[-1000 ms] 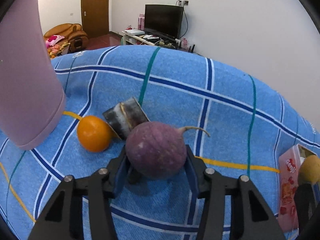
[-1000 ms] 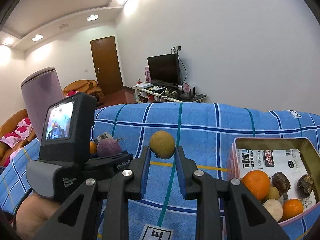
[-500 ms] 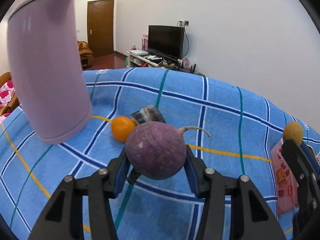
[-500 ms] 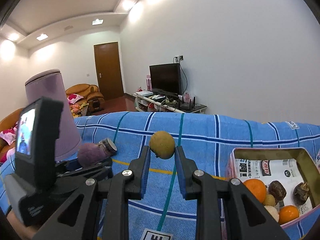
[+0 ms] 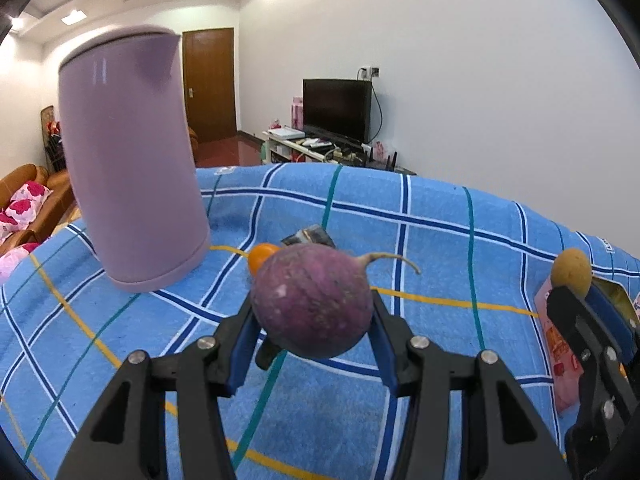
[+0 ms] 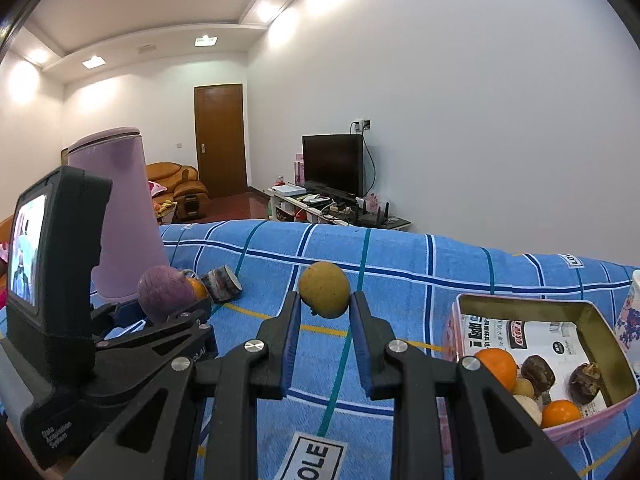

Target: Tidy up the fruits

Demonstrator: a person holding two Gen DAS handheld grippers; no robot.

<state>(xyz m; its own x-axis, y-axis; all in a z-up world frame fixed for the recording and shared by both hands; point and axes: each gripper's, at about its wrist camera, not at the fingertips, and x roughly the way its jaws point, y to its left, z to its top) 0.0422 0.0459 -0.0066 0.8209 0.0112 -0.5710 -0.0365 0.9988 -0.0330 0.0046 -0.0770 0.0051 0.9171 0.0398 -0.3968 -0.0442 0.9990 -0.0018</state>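
My left gripper [image 5: 312, 320] is shut on a round purple fruit [image 5: 314, 300] with a curled stem, held above the blue checked cloth [image 5: 420, 240]; the same fruit [image 6: 164, 292] shows at the left of the right wrist view. My right gripper [image 6: 324, 300] is shut on a small yellow-brown fruit [image 6: 324, 288], seen also as a yellow-brown fruit [image 5: 570, 271] at the right edge of the left wrist view. A small orange [image 5: 262, 254] lies on the cloth behind the purple fruit. A pink tin box [image 6: 600, 320] at the right holds oranges, dark chestnut-like fruits and pale ones.
A tall lilac container [image 5: 132, 168] stands on the cloth at the left. A dark striped piece [image 5: 310, 236] lies beside the orange. A patterned white object [image 6: 630, 316] sits past the box. Beyond the cloth's far edge are a TV, a door and sofas.
The left gripper rose and drew back with the purple fruit, so the lilac container and orange look farther away. The right gripper shifted slightly, its fruit still held; the box now sits nearer the right edge.
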